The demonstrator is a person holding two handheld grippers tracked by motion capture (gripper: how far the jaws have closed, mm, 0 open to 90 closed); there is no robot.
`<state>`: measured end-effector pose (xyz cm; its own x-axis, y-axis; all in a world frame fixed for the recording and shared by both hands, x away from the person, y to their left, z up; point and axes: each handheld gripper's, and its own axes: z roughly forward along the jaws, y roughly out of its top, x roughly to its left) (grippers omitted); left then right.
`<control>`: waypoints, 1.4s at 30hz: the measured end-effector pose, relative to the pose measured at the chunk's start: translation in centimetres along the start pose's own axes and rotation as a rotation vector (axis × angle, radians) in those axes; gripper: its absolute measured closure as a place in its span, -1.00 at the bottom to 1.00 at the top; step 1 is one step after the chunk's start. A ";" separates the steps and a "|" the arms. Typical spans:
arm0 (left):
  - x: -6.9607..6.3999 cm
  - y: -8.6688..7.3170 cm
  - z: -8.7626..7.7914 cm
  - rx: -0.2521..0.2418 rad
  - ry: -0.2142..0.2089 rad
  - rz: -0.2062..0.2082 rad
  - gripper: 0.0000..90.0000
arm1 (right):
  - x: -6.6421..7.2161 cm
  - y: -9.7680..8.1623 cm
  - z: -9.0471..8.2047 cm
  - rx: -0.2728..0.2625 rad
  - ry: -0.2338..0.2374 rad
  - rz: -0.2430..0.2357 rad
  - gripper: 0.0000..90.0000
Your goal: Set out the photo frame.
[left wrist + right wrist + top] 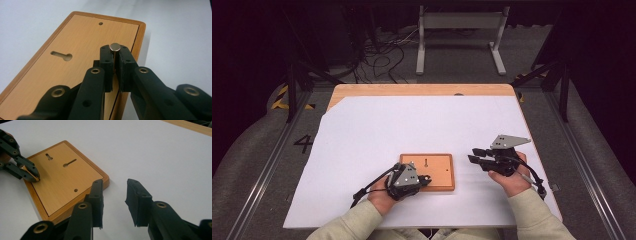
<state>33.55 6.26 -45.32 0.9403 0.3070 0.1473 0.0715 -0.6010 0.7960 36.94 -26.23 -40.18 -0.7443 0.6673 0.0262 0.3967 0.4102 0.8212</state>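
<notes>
Black jaws of my left claw (115,62) pinch a small upright metal pin (115,47), its round silver top showing just above the pads, over the near edge of a wooden board (82,40). From above, that claw (424,179) sits at the board's (439,170) left front, my sleeve (347,225) entering from below. Keyhole-shaped slots (68,163) and a small round hole (75,190) are cut into the board's (62,180) face. My right claw (114,202) hangs with its jaws spread wide and nothing between them, just beside the board's right edge, above the white sheet (412,125) covering the counter (422,90). Seen from the right, the left claw (36,178) meets the board's far corner.
</notes>
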 end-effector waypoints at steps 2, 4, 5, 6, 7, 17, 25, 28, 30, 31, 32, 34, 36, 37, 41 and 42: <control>-0.6 0.0 -0.1 0.003 0.029 0.059 0.87 | 0.0 0.0 0.0 0.001 0.001 -0.001 0.48; -1.2 0.0 -0.2 0.003 0.055 0.104 0.87 | 0.0 0.0 0.0 0.001 0.002 -0.002 0.48; -1.4 -0.1 -0.2 -0.007 0.071 0.133 0.87 | 0.1 0.0 0.0 0.001 0.002 -0.002 0.48; -1.8 -0.3 -0.3 -0.015 0.093 0.150 0.87 | 0.1 0.0 0.0 0.000 0.002 -0.003 0.48; -2.0 -0.3 -0.3 -0.015 0.108 0.177 0.87 | 0.1 0.1 0.0 0.000 0.001 -0.004 0.48; -3.8 -0.6 -0.5 0.002 0.184 0.287 0.87 | 0.3 0.2 0.2 0.015 0.039 -0.010 0.27; -3.9 -0.8 -0.5 -0.013 0.196 0.272 0.88 | 0.6 0.9 1.4 0.077 0.159 0.042 -0.13; -3.9 -0.8 -0.5 -0.013 0.196 0.270 0.87 | 0.7 1.2 2.2 0.110 0.190 0.080 -0.26; -3.9 -0.8 -0.5 -0.012 0.195 0.265 0.87 | 0.7 1.3 2.4 0.119 0.195 0.082 -0.28; -3.9 -0.8 -0.5 -0.011 0.195 0.262 0.87 | 0.8 1.4 2.8 0.129 0.204 0.087 -0.30; -3.9 -0.8 -0.5 -0.010 0.195 0.260 0.88 | 0.8 1.6 3.2 0.140 0.216 0.093 -0.32; -3.9 -0.8 -0.4 -0.009 0.194 0.257 0.88 | 1.0 1.8 3.8 0.155 0.223 0.094 -0.34; -3.9 -0.8 -0.4 -0.010 0.194 0.264 0.88 | 1.1 2.2 4.6 0.178 0.241 0.105 -0.39; -4.0 -0.8 -0.4 -0.010 0.195 0.264 0.88 | 1.1 2.3 5.0 0.187 0.247 0.111 -0.40; -4.0 -0.8 -0.4 -0.005 0.198 0.264 0.88 | 0.8 2.5 6.6 0.237 0.276 0.129 -0.46; -4.0 -0.8 -0.4 -0.005 0.197 0.264 0.88 | 0.9 2.5 6.9 0.246 0.284 0.132 -0.47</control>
<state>29.58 5.85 -46.33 0.8434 0.2781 0.4597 -0.1685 -0.6755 0.7178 40.95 -20.36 -42.01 -0.7835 0.5401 0.3073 0.5902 0.4922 0.6399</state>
